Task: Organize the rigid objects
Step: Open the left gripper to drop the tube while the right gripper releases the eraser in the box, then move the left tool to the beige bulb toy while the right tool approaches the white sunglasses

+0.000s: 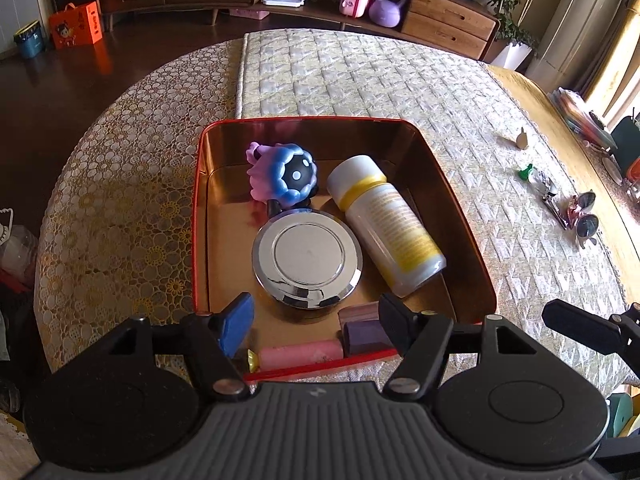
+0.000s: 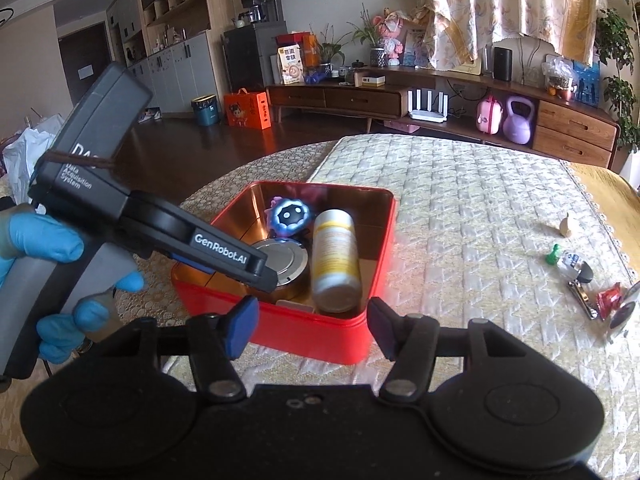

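Note:
A red tin box [image 1: 200, 216] [image 2: 320, 336] with a gold inside sits on the quilted table. In it lie a blue and pink toy figure [image 1: 286, 174] [image 2: 290, 216], a white and yellow bottle [image 1: 388, 224] [image 2: 335, 260], a round chrome tin [image 1: 307, 261] [image 2: 292, 260], a pink stick [image 1: 300, 354] and a purple block [image 1: 364, 336]. My left gripper [image 1: 316, 320] is open and empty, low over the box's near edge; it also shows in the right wrist view [image 2: 256, 274]. My right gripper [image 2: 310, 326] is open and empty, in front of the box.
On the table to the right lie a small wooden figure [image 1: 521, 139] [image 2: 568, 225], a small green-capped bottle [image 1: 538, 178] [image 2: 568, 260], nail clippers [image 2: 582, 300], a red wrapper [image 2: 608, 298] and sunglasses [image 1: 586, 216]. A wooden cabinet [image 2: 440, 100] stands behind.

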